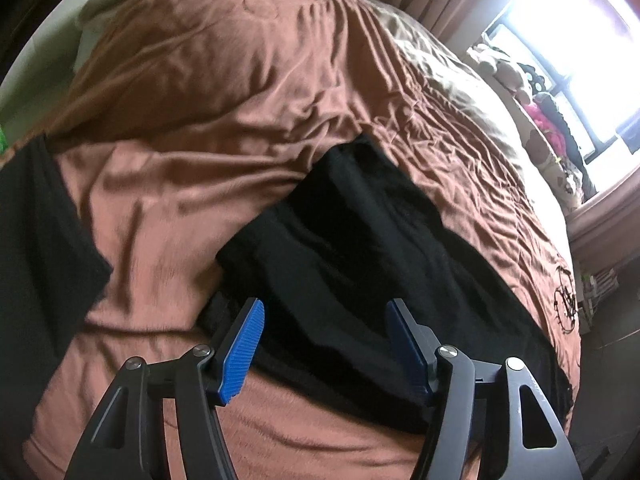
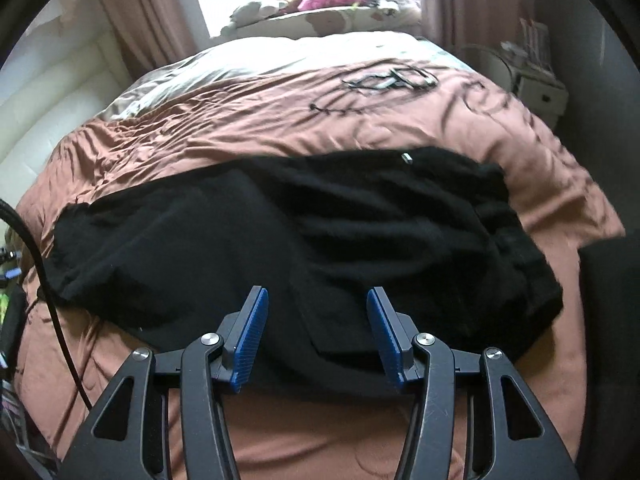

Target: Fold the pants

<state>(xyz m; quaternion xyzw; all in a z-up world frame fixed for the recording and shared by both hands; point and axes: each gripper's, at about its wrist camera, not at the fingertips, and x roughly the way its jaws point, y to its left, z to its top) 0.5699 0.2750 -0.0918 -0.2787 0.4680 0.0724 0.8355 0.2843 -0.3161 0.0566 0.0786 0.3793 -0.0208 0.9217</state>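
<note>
A: Two grippers, both with jaws apart and nothing between the pads. The left gripper [image 1: 324, 344] hangs over one end of the black pants [image 1: 360, 248], and the right gripper [image 2: 316, 336] hangs over the near edge of the same garment.

B: Where do the pants lie?

A: Across the rust-coloured bedspread [image 2: 240, 120], already doubled over at least once, I judge, since the cloth looks thick and layered. In the right wrist view they run from left to right, with a small pale tag [image 2: 407, 157] near the far edge.

B: So the step in hand is another fold?

A: Probably. To do it well, each gripper should bite through all layers at the near edge, not only the top one, or the stack will slide apart.

B: And the lift?

A: Low and level, both ends carried together, so the fold line stays straight. The bedspread is wrinkled and soft, so the pads may catch it along with the pants; pinch from slightly above.

B: What is that dark cloth at the left in the left wrist view?

A: Another black piece [image 1: 36, 248]; I cannot tell what it is.
</note>
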